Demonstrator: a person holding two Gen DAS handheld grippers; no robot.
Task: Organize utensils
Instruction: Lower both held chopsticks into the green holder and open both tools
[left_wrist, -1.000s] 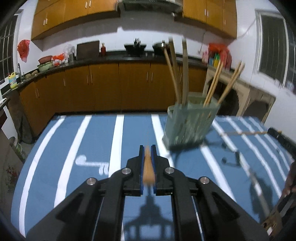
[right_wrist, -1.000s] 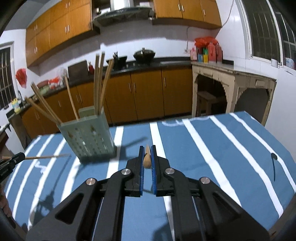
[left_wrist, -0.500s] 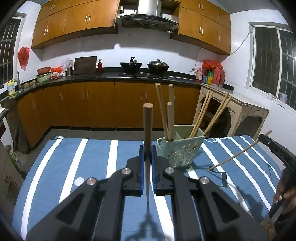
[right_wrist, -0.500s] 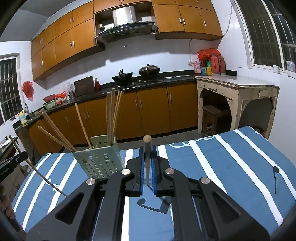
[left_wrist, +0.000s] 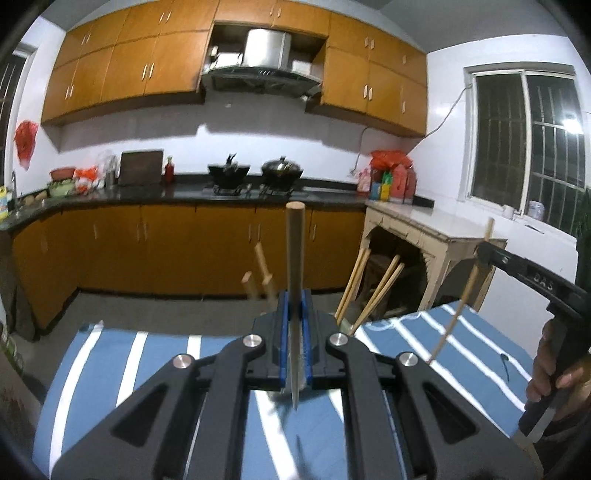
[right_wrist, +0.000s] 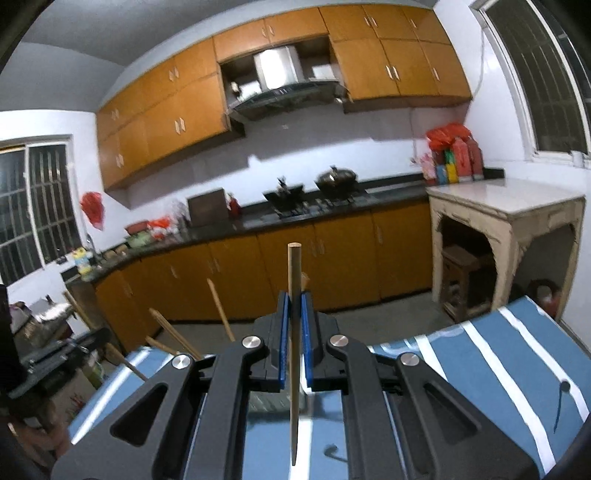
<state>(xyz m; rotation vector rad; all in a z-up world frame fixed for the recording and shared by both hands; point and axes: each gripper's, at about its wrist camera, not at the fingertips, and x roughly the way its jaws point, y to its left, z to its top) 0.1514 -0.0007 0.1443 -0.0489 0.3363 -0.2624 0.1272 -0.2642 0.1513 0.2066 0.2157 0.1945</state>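
Observation:
My left gripper (left_wrist: 294, 299) is shut on a wooden chopstick (left_wrist: 294, 251) that stands upright between its blue pads. My right gripper (right_wrist: 294, 301) is shut on another upright chopstick (right_wrist: 294, 280). The green utensil holder is mostly hidden behind each gripper; only several chopstick ends (left_wrist: 373, 291) stick up past the left fingers, and others (right_wrist: 219, 308) past the right ones. The right gripper (left_wrist: 484, 254) with its chopstick (left_wrist: 461, 299) also shows at the right of the left wrist view. The left gripper (right_wrist: 66, 350) shows at the left of the right wrist view.
The table carries a blue cloth with white stripes (left_wrist: 476, 354), also in the right wrist view (right_wrist: 509, 369). Behind it run kitchen cabinets and a dark counter (left_wrist: 184, 195) with woks. A pale side table (right_wrist: 509, 206) stands at the right.
Both grippers have tilted upward and moved closer over the holder, so it is now hidden behind the fingers. Each chopstick has swung from pointing forward to standing upright.

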